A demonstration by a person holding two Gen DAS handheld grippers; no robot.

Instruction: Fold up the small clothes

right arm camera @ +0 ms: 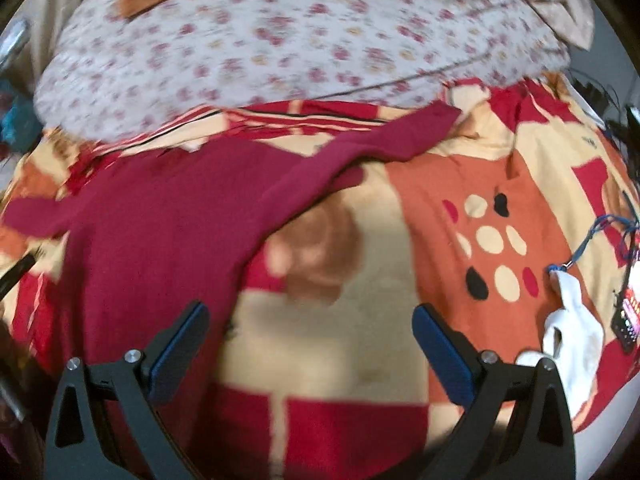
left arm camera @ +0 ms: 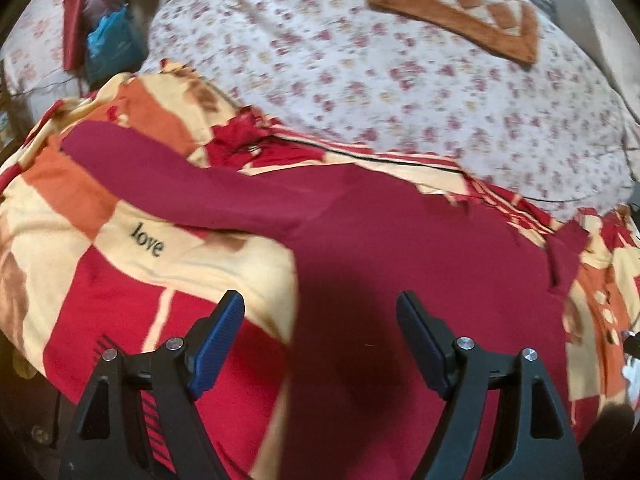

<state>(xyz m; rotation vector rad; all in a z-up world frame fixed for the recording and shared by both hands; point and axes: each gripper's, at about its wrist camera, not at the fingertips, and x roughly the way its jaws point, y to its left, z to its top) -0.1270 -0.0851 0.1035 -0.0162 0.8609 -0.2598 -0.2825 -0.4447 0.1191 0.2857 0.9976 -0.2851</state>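
Observation:
A maroon long-sleeved top (left arm camera: 400, 248) lies spread flat on a red, orange and cream blanket (left arm camera: 132, 264). Its left sleeve (left arm camera: 168, 184) stretches out to the upper left. My left gripper (left arm camera: 320, 312) is open and empty, hovering over the top's lower left edge. In the right wrist view the same top (right arm camera: 160, 240) lies at left with its right sleeve (right arm camera: 384, 140) reaching up to the right. My right gripper (right arm camera: 310, 320) is open and empty above the blanket (right arm camera: 340, 344), its left finger over the top's edge.
A floral bedsheet (left arm camera: 380, 64) covers the bed behind the blanket, with a brown checked mat (left arm camera: 460, 4) on it. A white cloth (right arm camera: 572, 328), a blue cord (right arm camera: 592, 240) and a small electronic device (right arm camera: 628, 316) lie at the right. Bags (left arm camera: 108, 40) sit at the far left.

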